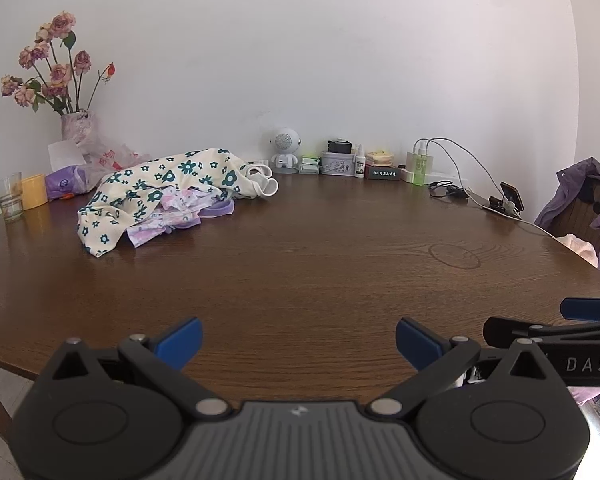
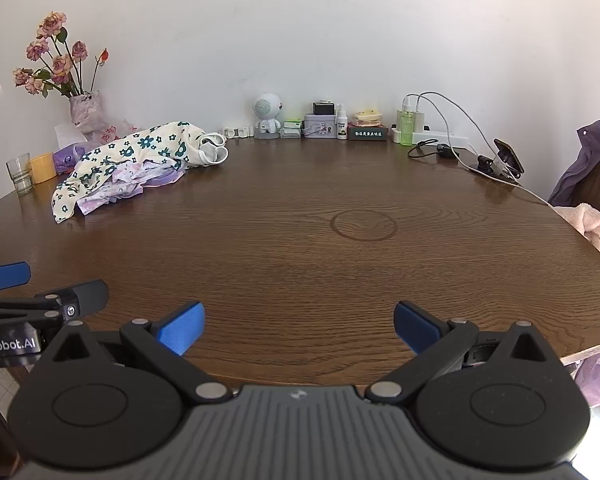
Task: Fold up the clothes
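A crumpled pile of clothes lies at the far left of the brown wooden table: a cream garment with dark green flowers on top of a lilac printed garment. The pile also shows in the right wrist view. My left gripper is open and empty above the table's near edge, far from the pile. My right gripper is open and empty beside it, also at the near edge. The right gripper's side shows at the right edge of the left wrist view.
A vase of dried roses, a glass and a yellow cup stand at the back left. A white robot figure, small boxes, bottles, a charger with cables and a phone stand line the wall. A purple jacket hangs at right.
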A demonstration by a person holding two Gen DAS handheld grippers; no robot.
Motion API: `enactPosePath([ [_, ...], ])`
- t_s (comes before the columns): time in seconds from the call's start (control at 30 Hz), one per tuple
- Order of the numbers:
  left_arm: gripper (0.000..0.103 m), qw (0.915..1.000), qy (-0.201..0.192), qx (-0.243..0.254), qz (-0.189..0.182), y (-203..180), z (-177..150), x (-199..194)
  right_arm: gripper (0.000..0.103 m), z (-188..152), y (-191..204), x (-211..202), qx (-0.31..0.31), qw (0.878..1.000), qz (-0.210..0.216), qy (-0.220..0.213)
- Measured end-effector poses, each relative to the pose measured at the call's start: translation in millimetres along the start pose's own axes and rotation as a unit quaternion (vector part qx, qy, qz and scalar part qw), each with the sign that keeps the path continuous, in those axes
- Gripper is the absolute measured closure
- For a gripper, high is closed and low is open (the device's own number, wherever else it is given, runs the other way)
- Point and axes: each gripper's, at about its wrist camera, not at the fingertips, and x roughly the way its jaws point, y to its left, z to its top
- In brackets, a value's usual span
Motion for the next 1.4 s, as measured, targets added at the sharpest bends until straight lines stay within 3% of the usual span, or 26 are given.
enactPosePath([
  [1.4, 0.000, 0.9999, 0.008, -0.005, -0.009, 5.0, -3.9, 3.2, 0.000, -0.2, 5.5, -0.4, -0.004, 1.000, 0.001, 0.003],
])
